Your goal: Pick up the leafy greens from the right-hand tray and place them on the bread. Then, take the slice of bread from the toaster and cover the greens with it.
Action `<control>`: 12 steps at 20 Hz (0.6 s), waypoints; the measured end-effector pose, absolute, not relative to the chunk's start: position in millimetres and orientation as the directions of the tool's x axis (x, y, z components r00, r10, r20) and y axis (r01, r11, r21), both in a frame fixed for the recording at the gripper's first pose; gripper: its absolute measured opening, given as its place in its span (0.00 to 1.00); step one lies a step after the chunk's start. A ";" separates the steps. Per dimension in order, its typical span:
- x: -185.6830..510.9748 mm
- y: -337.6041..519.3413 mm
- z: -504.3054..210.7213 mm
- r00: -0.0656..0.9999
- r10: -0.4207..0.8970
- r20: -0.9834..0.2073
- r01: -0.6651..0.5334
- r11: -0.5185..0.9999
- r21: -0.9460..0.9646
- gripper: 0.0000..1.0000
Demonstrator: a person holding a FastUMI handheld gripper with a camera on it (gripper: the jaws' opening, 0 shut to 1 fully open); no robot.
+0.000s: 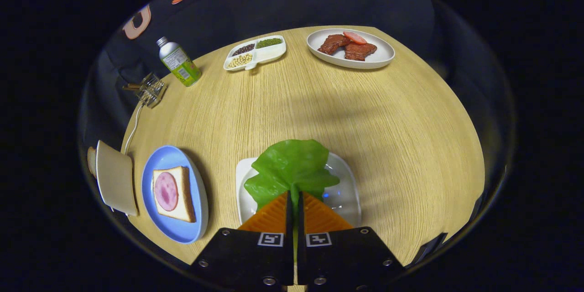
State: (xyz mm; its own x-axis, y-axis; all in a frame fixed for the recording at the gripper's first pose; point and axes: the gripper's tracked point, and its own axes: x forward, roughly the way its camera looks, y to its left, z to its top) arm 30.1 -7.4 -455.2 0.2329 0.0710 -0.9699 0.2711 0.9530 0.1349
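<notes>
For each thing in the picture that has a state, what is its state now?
gripper: shut on the lettuce leaf
lettuce leaf: pinched at its near edge, over the white tray
white tray: under the leaf
bread slice: flat on the blue plate, ham on top, uncovered
toaster: a bread slice stands in it
bottle: upright, capped

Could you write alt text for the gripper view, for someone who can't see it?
The gripper has its fingers shut on a green lettuce leaf over a white tray on a wooden table. Beside it, a blue plate holds bread topped with ham, next to a toaster.
</notes>
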 end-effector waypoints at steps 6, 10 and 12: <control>41.3 12.6 -426.5 0.294 0.129 -0.947 0.224 0.954 0.199 0.04; 52.0 30.3 -405.0 0.334 0.162 -0.928 0.172 0.958 0.230 0.04; 54.7 37.9 -396.3 0.344 0.178 -0.922 0.152 0.958 0.242 0.04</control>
State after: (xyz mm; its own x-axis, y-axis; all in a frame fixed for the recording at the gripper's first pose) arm 54.7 37.9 -396.3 0.3442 0.1784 -0.9218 0.1518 0.9583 0.2421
